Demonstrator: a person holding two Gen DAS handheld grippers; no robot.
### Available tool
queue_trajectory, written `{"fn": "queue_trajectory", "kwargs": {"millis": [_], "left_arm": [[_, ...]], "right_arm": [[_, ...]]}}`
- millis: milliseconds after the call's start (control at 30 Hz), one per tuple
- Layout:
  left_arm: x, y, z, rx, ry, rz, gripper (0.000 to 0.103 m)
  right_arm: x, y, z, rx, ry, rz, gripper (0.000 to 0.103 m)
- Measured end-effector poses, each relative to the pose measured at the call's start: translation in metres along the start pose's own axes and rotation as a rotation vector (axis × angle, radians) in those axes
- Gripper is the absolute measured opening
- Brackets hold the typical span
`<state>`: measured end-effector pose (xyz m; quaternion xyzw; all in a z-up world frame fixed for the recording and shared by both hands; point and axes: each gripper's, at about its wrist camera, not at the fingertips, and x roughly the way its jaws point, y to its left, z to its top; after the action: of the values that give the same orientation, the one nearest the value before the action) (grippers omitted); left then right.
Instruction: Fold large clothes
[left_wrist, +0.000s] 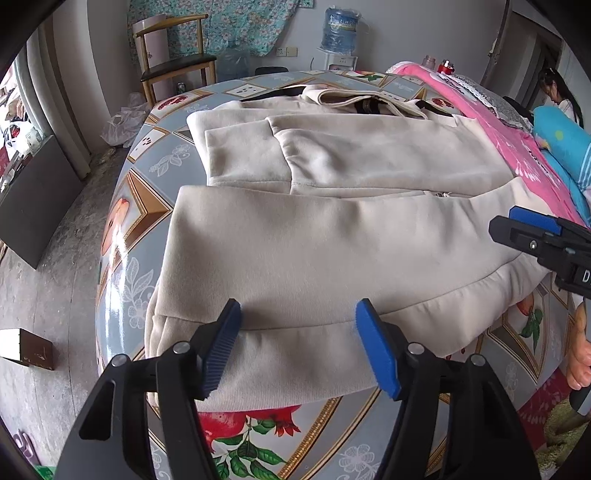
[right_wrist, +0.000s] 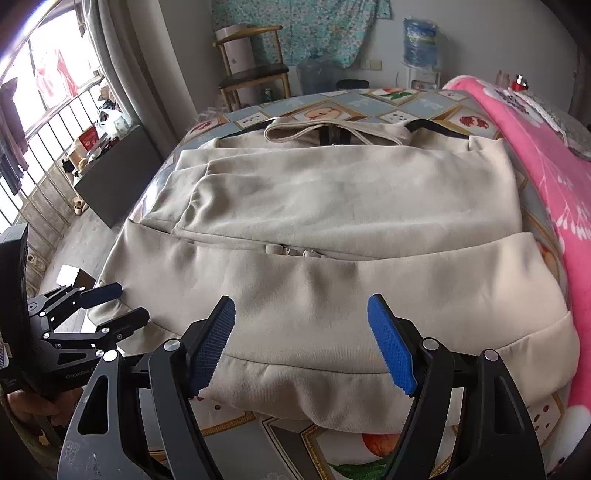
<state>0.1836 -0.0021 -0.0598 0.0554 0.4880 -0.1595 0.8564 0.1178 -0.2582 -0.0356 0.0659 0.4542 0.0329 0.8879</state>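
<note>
A large beige zip jacket (left_wrist: 332, 229) lies flat on the patterned table (left_wrist: 147, 206), collar at the far end, both sleeves folded across the chest. It also shows in the right wrist view (right_wrist: 351, 229). My left gripper (left_wrist: 299, 347) is open, its blue pads hovering over the near hem on the left side. My right gripper (right_wrist: 303, 343) is open over the near hem further right. The right gripper also shows at the right edge of the left wrist view (left_wrist: 535, 236). The left gripper also shows at the left edge of the right wrist view (right_wrist: 114, 306), open.
A pink blanket (right_wrist: 546, 173) lies along the table's right side, with a blue cushion (left_wrist: 565, 140) on it. A wooden chair (left_wrist: 173, 62) and water bottles (left_wrist: 340, 31) stand beyond the far edge. A person (left_wrist: 557, 92) sits at far right. A brown box (left_wrist: 33, 352) lies on the floor at left.
</note>
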Motion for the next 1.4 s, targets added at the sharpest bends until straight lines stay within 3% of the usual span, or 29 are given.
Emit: {"fn": "queue_trajectory", "kwargs": {"millis": [300, 600, 800, 867, 1000, 1233, 1400], "left_arm": [[0.006, -0.015, -0.001, 0.03, 0.002, 0.051, 0.076], [0.001, -0.012, 0.004, -0.024, -0.001, 0.06, 0.079], [-0.013, 0.008, 0.009, -0.063, -0.054, 0.113, 0.079], [-0.013, 0.018, 0.009, -0.093, -0.049, 0.122, 0.079], [-0.013, 0.032, 0.004, -0.134, -0.037, 0.12, 0.079], [-0.017, 0.035, 0.004, -0.131, -0.056, 0.109, 0.079], [-0.007, 0.026, 0.009, -0.087, -0.047, 0.109, 0.079]], "right_arm": [[0.006, -0.016, 0.009, 0.089, 0.003, 0.031, 0.072], [0.024, 0.007, 0.021, 0.008, 0.041, 0.015, 0.067], [0.035, 0.029, 0.021, -0.072, 0.081, -0.003, 0.052], [0.04, 0.037, 0.019, -0.118, 0.098, -0.043, 0.04], [0.049, 0.039, 0.015, -0.133, 0.112, -0.074, 0.005], [0.028, 0.045, 0.031, -0.13, 0.021, -0.095, 0.002], [0.051, 0.043, 0.03, -0.135, 0.047, -0.119, 0.002]]}}
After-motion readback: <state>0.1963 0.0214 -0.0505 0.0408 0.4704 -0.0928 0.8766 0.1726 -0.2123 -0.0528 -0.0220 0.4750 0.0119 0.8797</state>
